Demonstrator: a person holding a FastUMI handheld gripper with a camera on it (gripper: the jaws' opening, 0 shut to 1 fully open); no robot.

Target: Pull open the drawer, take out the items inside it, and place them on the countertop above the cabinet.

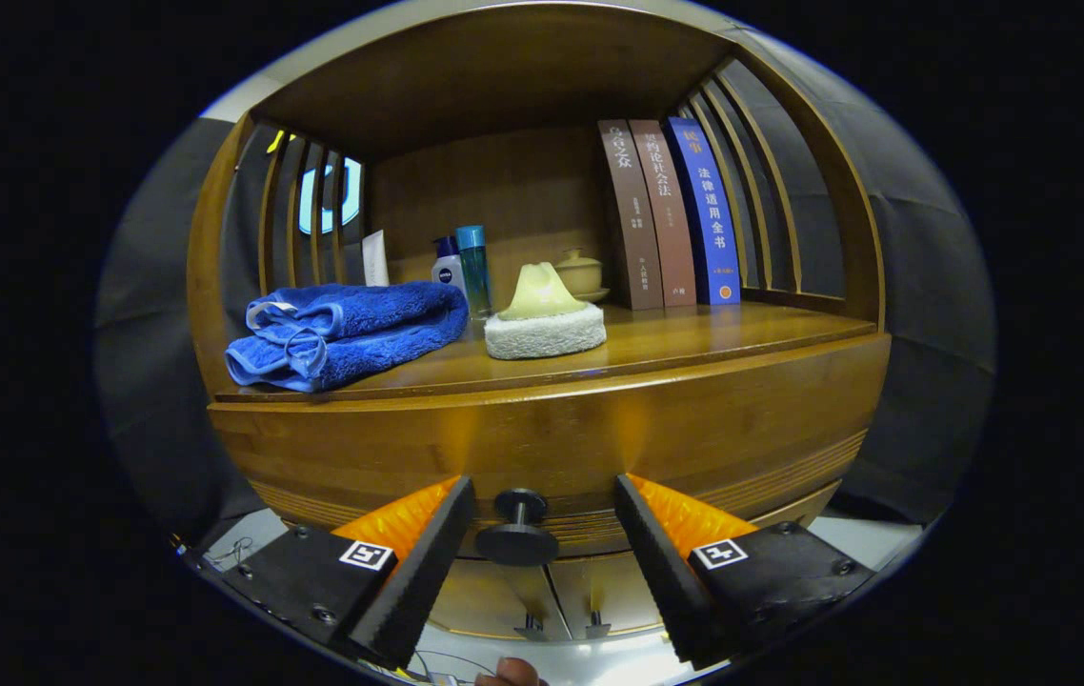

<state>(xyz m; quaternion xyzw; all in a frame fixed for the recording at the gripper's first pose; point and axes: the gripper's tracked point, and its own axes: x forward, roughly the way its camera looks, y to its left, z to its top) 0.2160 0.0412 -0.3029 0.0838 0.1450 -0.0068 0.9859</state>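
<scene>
Now: gripper [534, 534] jaws wide, clear of drawer knob [517, 530] | wooden countertop [694, 338]: blue towel [342, 333], sponge [545, 322], books [671, 214]

The drawer [552, 448] is closed, so whatever lies inside is hidden. The towel [347, 333] covers the foot of the tube [375, 259] and bottles [462, 272] behind it, and the sponge [544, 319] hides part of the lidded pot [582, 273]. Both fingers [413, 562] of the open gripper [532, 553] are cut off at their bases.

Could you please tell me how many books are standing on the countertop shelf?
3. The brown book, the reddish-brown book and the blue book stand side by side at the shelf's far end, beyond the open gripper, whose jaws flank the drawer knob.
</scene>
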